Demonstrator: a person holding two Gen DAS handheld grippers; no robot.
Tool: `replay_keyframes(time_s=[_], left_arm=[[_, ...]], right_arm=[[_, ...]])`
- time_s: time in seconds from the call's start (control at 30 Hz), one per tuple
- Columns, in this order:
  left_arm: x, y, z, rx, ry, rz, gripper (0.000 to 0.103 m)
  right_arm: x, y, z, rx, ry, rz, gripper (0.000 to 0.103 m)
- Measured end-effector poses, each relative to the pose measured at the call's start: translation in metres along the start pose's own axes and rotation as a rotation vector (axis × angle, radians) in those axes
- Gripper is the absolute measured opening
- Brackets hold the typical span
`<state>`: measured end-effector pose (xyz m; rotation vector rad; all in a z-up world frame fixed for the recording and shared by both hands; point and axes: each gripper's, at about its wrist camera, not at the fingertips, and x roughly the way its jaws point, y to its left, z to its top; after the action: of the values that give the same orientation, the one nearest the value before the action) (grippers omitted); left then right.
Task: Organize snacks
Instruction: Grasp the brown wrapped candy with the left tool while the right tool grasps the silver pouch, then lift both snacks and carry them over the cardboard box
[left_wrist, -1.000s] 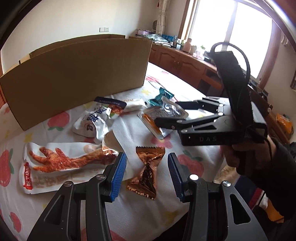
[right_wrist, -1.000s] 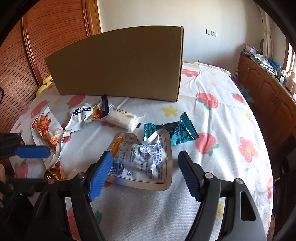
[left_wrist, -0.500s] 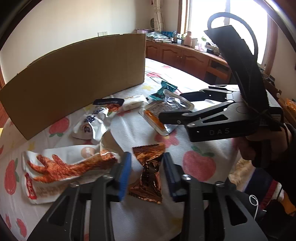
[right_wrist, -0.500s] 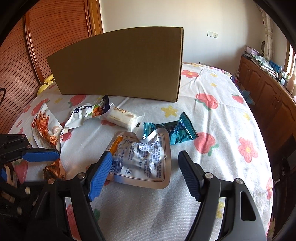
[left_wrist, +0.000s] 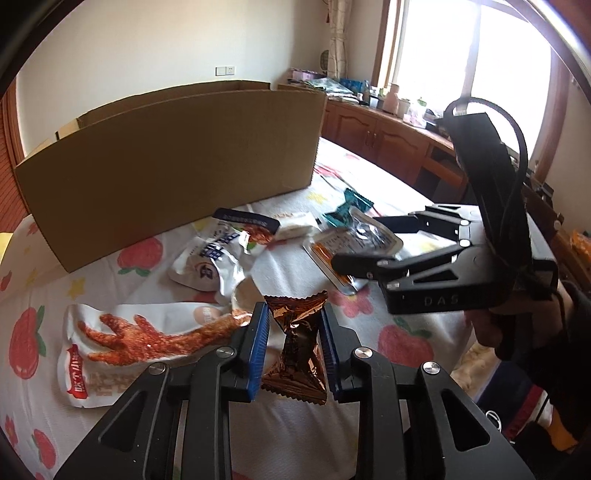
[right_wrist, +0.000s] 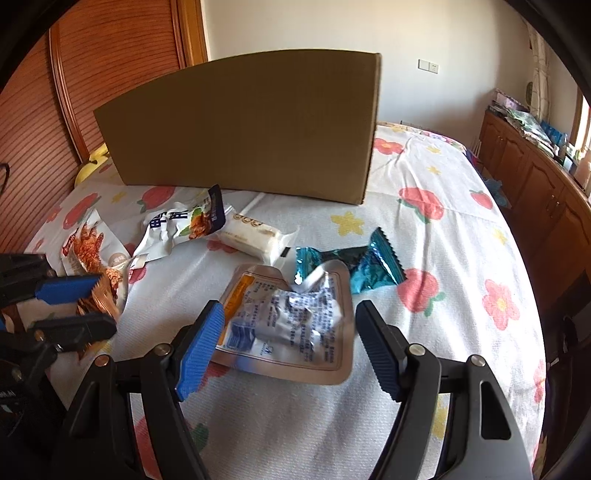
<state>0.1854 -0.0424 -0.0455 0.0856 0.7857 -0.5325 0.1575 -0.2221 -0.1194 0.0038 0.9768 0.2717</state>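
Observation:
My left gripper (left_wrist: 291, 314) has its jaws closing on a bronze foil candy (left_wrist: 295, 354), whose wrapper touches both blue pads. It lies on the flowered tablecloth (right_wrist: 424, 177). A chicken-foot snack pack (left_wrist: 140, 332) lies just to its left. My right gripper (right_wrist: 290, 314) is open and hovers over a silver pouch (right_wrist: 288, 321) without touching it. Beyond the pouch lie a teal candy (right_wrist: 365, 266), a white wrapped cake (right_wrist: 251, 236) and a white-and-blue packet (right_wrist: 177, 225). An open cardboard box (right_wrist: 240, 125) stands at the back.
A person's hand (left_wrist: 491, 332) holds the right gripper (left_wrist: 360, 242) at the table's right edge. Wooden cabinets (right_wrist: 535, 177) run along the right wall under a window. A wood-panelled wall (right_wrist: 33, 122) is on the left, and a yellow object (right_wrist: 90, 166) sits beside the box.
The left gripper's jaws closed in around the bronze candy until the pads met its wrapper. The right gripper stayed where it was, still open.

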Motion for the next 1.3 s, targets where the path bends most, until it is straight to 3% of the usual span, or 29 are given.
replay_keyframes(time_s=[0.47,0.63,1.3], left_arm=[[-0.015,0.018,0.005,-0.075,-0.031,-0.016,0.028],[-0.014,0.020,0.004,-0.083,-0.028,-0.018,0.028],[-0.013,0.023,0.003,-0.098,-0.027,-0.018,0.028]], right_arm=[[0.001,0.006,-0.002,-0.016,-0.015,-0.011,0.074],[-0.003,-0.003,-0.005,0.035,-0.041,0.004,0.057],[-0.023,0.000,-0.006,0.025,-0.085,0.002,0.056]])
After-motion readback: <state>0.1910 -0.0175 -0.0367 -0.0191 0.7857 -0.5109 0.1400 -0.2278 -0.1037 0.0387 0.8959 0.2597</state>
